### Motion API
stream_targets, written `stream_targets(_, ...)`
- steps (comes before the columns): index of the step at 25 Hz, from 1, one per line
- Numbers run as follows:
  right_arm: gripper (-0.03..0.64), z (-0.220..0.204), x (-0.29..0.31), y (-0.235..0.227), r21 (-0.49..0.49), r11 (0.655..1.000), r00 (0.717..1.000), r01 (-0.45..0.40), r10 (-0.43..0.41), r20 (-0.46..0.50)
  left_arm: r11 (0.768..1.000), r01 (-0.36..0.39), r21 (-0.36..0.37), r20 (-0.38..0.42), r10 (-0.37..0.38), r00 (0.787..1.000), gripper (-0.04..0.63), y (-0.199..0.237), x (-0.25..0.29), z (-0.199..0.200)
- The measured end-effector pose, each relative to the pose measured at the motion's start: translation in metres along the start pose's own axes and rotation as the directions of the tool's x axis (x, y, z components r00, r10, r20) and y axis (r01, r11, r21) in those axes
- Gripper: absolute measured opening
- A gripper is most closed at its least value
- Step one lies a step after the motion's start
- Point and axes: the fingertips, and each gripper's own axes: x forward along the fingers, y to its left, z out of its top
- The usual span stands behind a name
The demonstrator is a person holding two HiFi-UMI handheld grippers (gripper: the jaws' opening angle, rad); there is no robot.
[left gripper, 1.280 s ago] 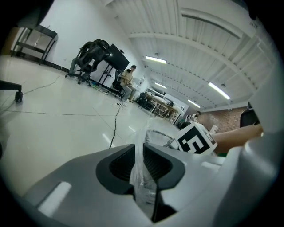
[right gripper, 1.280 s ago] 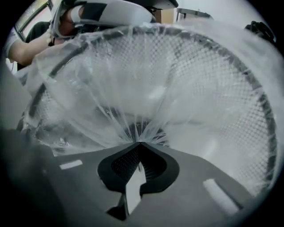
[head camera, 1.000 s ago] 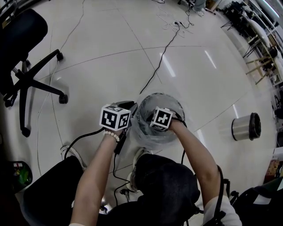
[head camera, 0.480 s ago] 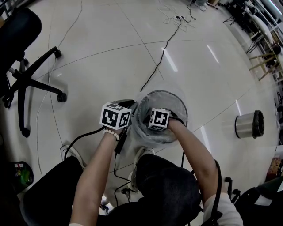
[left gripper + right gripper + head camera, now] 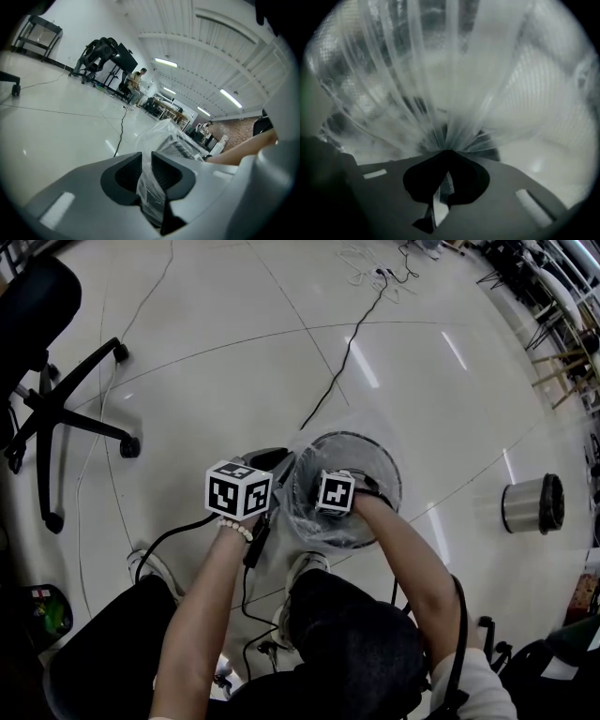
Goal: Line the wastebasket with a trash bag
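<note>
A mesh wastebasket (image 5: 375,460) stands on the floor in front of the person, with a clear trash bag (image 5: 309,521) draped over and into it. My left gripper (image 5: 279,465) holds the bag's edge at the basket's left rim. In the left gripper view the film (image 5: 151,190) is pinched between the jaws (image 5: 146,161), with the basket's mesh (image 5: 180,147) just beyond. My right gripper points down into the basket; only its marker cube (image 5: 336,491) shows from above. In the right gripper view it (image 5: 446,151) is shut on a gathered fan of film (image 5: 440,89), inside the mesh wall (image 5: 546,79).
A black office chair (image 5: 47,381) stands at the far left. A black cable (image 5: 342,362) runs across the tiled floor to the basket. A metal cylinder (image 5: 532,505) lies at the right. The person's knees and shoes (image 5: 150,568) are close under the basket.
The right gripper has sunk lower into the basket with the bag film. The bag's rim looks more spread over the basket's top. The left gripper has stayed put.
</note>
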Motion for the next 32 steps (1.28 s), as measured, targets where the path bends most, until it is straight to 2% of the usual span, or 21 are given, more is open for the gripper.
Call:
stream_targets(2, 0.000, 0.002, 0.004, 0.005, 0.000, 1.000, 1.000, -0.024, 0.024, 0.006, 0.999, 0.033, -0.030, 0.081, -0.031, 0.996, 0.077, -0.005, -0.007, 0.014)
stream_targets(4, 0.000, 0.003, 0.007, 0.010, 0.001, 0.999, 0.999, -0.040, 0.040, 0.012, 0.998, 0.046, -0.043, 0.116, -0.041, 0.992, 0.077, -0.007, -0.011, 0.022)
stream_targets(7, 0.000, 0.008, 0.004, 0.006, -0.009, 0.999, 0.998, -0.043, 0.043, 0.044, 1.000, -0.009, -0.019, 0.022, 0.009, 1.000, 0.077, 0.005, -0.003, 0.012)
stream_targets(9, 0.000, 0.015, 0.004, 0.007, -0.014, 0.999, 0.995, -0.053, 0.054, 0.080, 0.999, -0.022, -0.037, -0.021, 0.022, 1.000, 0.077, 0.011, -0.001, 0.000)
stream_targets(18, 0.000, 0.015, 0.016, -0.006, -0.013, 0.998, 0.994, -0.067, 0.068, 0.086, 0.993, 0.067, -0.094, 0.060, -0.062, 0.996, 0.077, 0.003, 0.003, 0.011)
stream_targets(21, 0.000, 0.022, 0.023, 0.005, -0.020, 0.996, 0.992, -0.086, 0.088, 0.089, 0.994, 0.050, -0.098, 0.031, -0.047, 0.998, 0.078, 0.006, -0.003, 0.000)
stream_targets(24, 0.002, 0.005, 0.013, 0.008, 0.012, 0.996, 0.996, -0.085, 0.085, 0.019, 0.997, 0.024, -0.070, 0.029, -0.022, 0.999, 0.078, 0.004, -0.004, 0.002)
stream_targets(28, 0.017, 0.012, -0.024, -0.002, 0.027, 0.999, 0.999, -0.023, 0.022, 0.032, 0.999, 0.007, -0.050, 0.041, -0.005, 0.999, 0.078, 0.001, -0.003, 0.012)
stream_targets(30, 0.019, 0.019, -0.044, 0.002, 0.004, 1.000, 0.999, -0.006, 0.006, 0.043, 0.999, -0.011, -0.046, 0.022, 0.012, 1.000, 0.078, 0.000, -0.004, 0.011)
stream_targets(32, 0.048, 0.029, -0.067, 0.003, -0.032, 0.999, 0.997, 0.038, -0.036, 0.066, 0.999, -0.032, -0.034, 0.001, 0.032, 0.999, 0.078, -0.001, -0.003, 0.008)
